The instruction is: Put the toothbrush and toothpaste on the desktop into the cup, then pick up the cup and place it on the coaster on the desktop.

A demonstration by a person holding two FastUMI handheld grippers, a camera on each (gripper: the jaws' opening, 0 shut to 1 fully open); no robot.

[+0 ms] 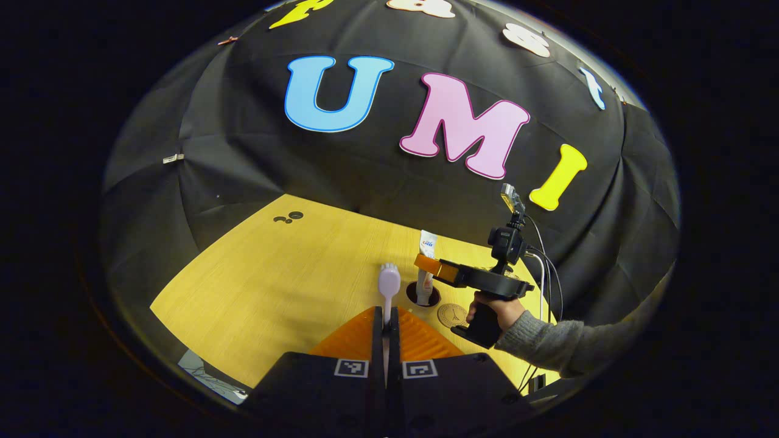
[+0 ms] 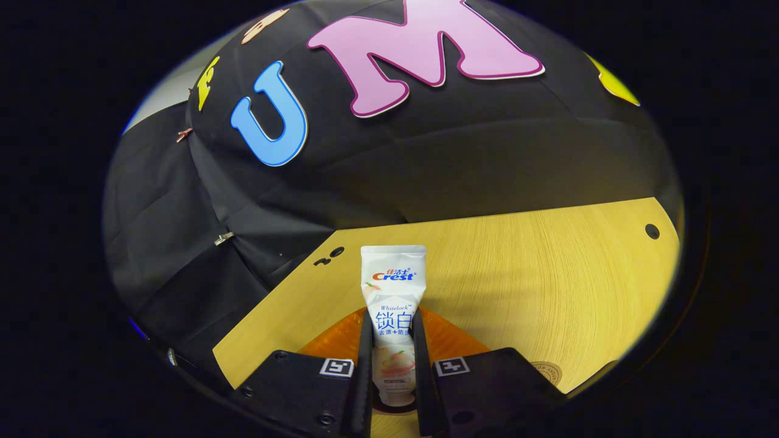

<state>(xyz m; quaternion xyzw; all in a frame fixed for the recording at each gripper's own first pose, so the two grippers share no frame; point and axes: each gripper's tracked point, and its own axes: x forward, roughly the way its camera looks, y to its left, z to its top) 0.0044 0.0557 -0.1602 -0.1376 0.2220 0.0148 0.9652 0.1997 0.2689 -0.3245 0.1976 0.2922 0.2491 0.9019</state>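
Note:
My left gripper (image 1: 385, 319) is shut on a toothbrush (image 1: 389, 281) with a pale lilac head that points up and away over the wooden desktop (image 1: 286, 286). Beyond it, in the left gripper view, stands a dark cup (image 1: 433, 299). A hand holds the right gripper (image 1: 433, 267) above that cup, with the white toothpaste tube (image 1: 427, 246) standing upright, its lower end in the cup's mouth. In the right gripper view my right gripper (image 2: 392, 331) is shut on the toothpaste tube (image 2: 392, 292), crimped end up and cap end down. A round brown coaster (image 1: 451, 315) lies just right of the cup.
The coaster (image 2: 546, 371) shows again at the lower right of the right gripper view. A grey sleeve (image 1: 566, 347) and cables (image 1: 544, 274) come in from the right. Small holes (image 1: 291, 216) mark the far left of the desktop, which ends at the black cloth wall.

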